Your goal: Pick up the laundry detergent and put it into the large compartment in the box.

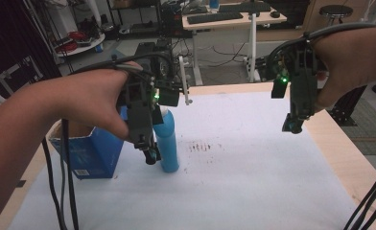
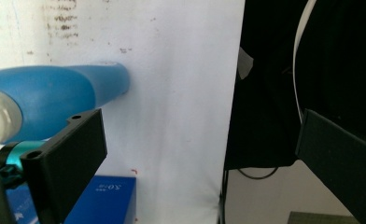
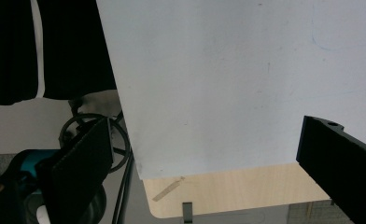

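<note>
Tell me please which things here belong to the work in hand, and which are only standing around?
In the work:
- blue bottle, upright on the white sheet, close beside the left gripper, whose jaws stand open
- blue box, right beside it

Standing around:
- right gripper, open, held over bare sheet
- dark smudges on the white sheet
- desk with keyboards behind

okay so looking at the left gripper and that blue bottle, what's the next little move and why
Probably shift the left gripper sideways until the blue bottle sits between its jaws, then close. The jaws stand wide open, and in the left gripper view the upright bottle lies beside one jaw, not in the gap. The blue box stands close by.
</note>
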### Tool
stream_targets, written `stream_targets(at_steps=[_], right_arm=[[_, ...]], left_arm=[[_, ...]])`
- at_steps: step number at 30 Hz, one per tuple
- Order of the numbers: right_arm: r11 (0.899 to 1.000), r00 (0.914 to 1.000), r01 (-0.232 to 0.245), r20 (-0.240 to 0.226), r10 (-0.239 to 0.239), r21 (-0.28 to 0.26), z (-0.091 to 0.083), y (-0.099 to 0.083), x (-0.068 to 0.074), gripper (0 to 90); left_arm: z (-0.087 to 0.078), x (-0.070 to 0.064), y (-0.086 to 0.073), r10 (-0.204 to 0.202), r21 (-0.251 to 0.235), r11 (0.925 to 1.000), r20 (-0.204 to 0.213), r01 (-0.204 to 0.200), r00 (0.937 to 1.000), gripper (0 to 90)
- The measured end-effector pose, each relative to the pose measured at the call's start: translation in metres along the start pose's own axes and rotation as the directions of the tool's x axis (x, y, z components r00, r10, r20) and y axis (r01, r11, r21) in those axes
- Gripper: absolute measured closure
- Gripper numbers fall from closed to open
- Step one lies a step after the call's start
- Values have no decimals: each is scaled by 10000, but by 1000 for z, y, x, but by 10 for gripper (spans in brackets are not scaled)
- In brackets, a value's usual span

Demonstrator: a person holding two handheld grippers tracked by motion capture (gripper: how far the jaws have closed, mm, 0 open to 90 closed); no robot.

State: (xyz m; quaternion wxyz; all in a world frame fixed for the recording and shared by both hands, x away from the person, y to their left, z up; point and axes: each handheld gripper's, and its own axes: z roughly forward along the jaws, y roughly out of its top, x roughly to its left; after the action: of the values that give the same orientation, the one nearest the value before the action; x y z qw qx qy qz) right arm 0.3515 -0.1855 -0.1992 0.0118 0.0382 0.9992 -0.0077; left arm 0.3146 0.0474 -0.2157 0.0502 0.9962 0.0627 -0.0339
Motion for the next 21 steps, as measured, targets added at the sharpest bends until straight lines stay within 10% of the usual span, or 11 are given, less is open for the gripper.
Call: stream_targets(at_steps=[5,9,17,21], right_arm=[[9999,9999,139,-3,-139,101,3,2,2,30],[9997,9997,245,43,-245,60,3,4,5,30],[9996,9996,265,90,-266,139,2,4,9,30],[9994,9994,341,98,-342,109,1,4,11,30]], left_arm=[[-2,-3,0,-932,-111,9956,75,933,9956,18],[-2,-5,3,-2068,-257,9781,0,2067,9784,18],[-4,-4,1,-4265,-80,9045,-61,4264,9045,66],[-8,-1,-2,-5174,-110,8558,-159,5173,8556,66]])
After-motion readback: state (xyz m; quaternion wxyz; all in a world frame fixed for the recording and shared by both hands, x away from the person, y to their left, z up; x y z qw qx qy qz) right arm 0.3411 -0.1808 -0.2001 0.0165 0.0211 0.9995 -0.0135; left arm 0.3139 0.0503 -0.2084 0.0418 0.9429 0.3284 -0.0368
